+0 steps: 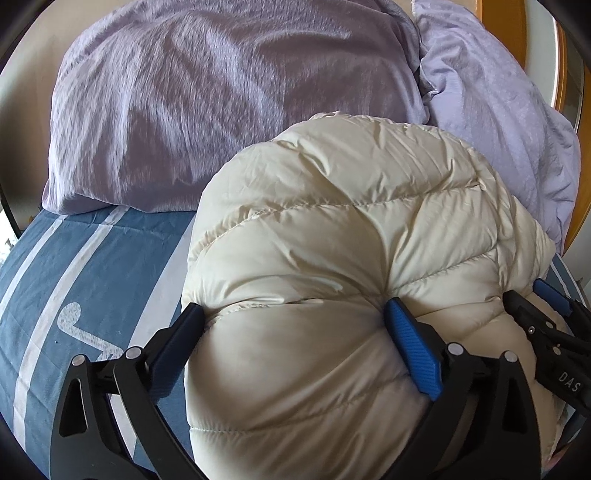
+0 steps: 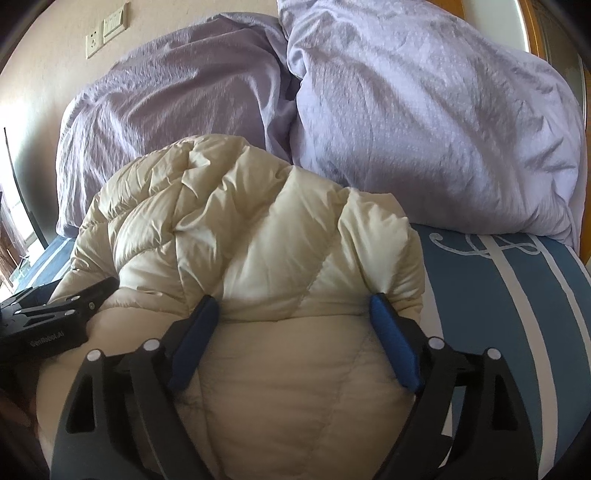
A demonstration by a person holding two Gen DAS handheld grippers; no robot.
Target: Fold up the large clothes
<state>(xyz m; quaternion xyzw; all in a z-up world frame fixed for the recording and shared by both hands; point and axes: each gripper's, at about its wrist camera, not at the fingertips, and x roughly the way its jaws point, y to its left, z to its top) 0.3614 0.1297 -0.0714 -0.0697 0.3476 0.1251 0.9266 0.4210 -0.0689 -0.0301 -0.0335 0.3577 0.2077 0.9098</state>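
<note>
A cream quilted puffer jacket (image 1: 351,229) lies bunched on the bed, also in the right wrist view (image 2: 258,229). My left gripper (image 1: 295,312) has its jaws spread wide around a bulge of the jacket, the blue pads pressing into the padding. My right gripper (image 2: 291,304) is likewise spread wide with a fold of the jacket between its pads. The right gripper shows at the right edge of the left wrist view (image 1: 546,317); the left one shows at the left edge of the right wrist view (image 2: 55,314).
The bed has a blue sheet with white stripes (image 1: 74,280), also in the right wrist view (image 2: 517,314). Two lilac pillows (image 1: 221,99) (image 2: 424,122) lie just beyond the jacket. A wall socket and switch (image 2: 105,29) are behind. A wooden frame (image 1: 561,66) stands at right.
</note>
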